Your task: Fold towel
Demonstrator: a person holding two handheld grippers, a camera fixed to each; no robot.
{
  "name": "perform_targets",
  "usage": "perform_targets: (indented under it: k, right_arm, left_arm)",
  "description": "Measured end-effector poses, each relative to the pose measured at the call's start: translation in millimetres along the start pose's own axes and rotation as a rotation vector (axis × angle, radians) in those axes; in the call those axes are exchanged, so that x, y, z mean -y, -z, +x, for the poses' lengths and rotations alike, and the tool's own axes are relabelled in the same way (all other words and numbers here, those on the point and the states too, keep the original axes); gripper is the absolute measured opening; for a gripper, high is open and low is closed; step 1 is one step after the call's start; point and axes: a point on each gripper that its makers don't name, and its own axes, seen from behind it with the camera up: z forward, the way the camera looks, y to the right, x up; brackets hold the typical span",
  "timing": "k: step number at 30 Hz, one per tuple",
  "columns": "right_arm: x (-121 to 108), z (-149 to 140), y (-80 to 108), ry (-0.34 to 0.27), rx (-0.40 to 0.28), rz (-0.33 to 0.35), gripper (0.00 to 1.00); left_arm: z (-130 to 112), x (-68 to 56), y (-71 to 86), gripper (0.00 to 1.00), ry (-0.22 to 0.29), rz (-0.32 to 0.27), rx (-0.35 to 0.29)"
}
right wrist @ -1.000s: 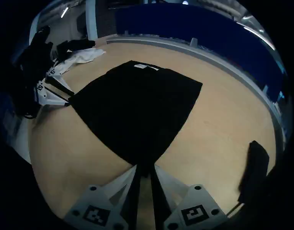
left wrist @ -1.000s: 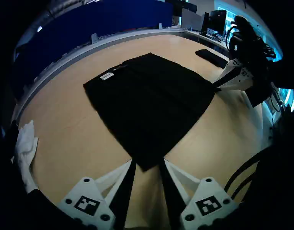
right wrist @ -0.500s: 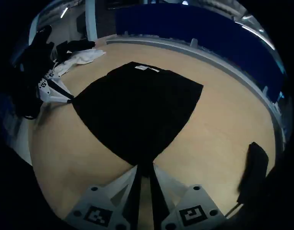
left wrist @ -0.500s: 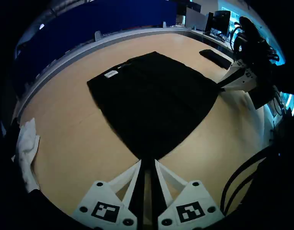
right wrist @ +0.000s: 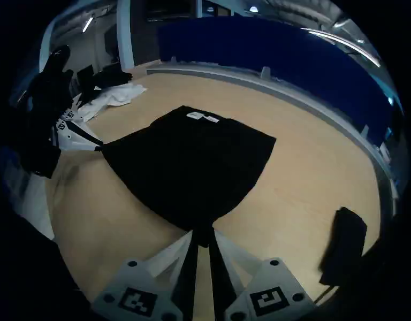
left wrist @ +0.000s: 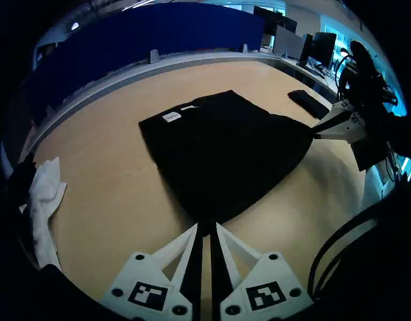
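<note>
A black towel (left wrist: 227,150) with a small white label (left wrist: 172,116) lies spread on the wooden table (left wrist: 109,182). In the left gripper view my left gripper (left wrist: 206,229) is shut on the towel's near corner. The right gripper (left wrist: 316,129) pinches another corner at the right, and the edge between the two corners looks lifted. In the right gripper view the towel (right wrist: 189,160) reaches down to my right gripper (right wrist: 203,236), which is shut on its near corner. The left gripper (right wrist: 98,145) holds the corner at the left.
A crumpled white cloth (left wrist: 45,203) lies at the table's left end, also seen as the white cloth (right wrist: 112,96). A small black object (left wrist: 308,102) rests near the right gripper, seen too as the black object (right wrist: 344,243). A blue partition (left wrist: 152,32) runs along the far edge.
The left gripper, open around the corner a second ago, has shut on it. Both grippers have risen slightly, and the towel's near edge has come up with them.
</note>
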Motion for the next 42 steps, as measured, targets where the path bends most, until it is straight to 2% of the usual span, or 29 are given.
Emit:
perform_targets:
  k: [5, 14, 23, 32, 42]
  right_arm:
    - [3.6, 13.9, 19.0, 0.013, -0.013, -0.006, 0.13]
    - [11.2, 29.7, 51.6, 0.036, 0.001, -0.001, 0.13]
    - [21.2, 35.2, 74.1, 0.027, 0.022, 0.022, 0.13]
    - [24.7, 26.4, 72.6, 0.004, 0.053, 0.030, 0.13]
    - [11.4, 36.9, 64.5, 0.003, 0.082, 0.031, 0.13]
  left_arm:
    - [11.5, -1.9, 21.7, 0.09, 0.044, 0.007, -0.019]
    - [24.7, -11.7, 61.7, 0.09, 0.088, 0.017, -0.038]
    - [23.2, -21.5, 85.7, 0.09, 0.105, 0.017, -0.032]
    - [24.2, -19.5, 86.2, 0.09, 0.130, 0.020, -0.034]
    - [45.7, -7.9, 73.3, 0.09, 0.099, 0.034, -0.051]
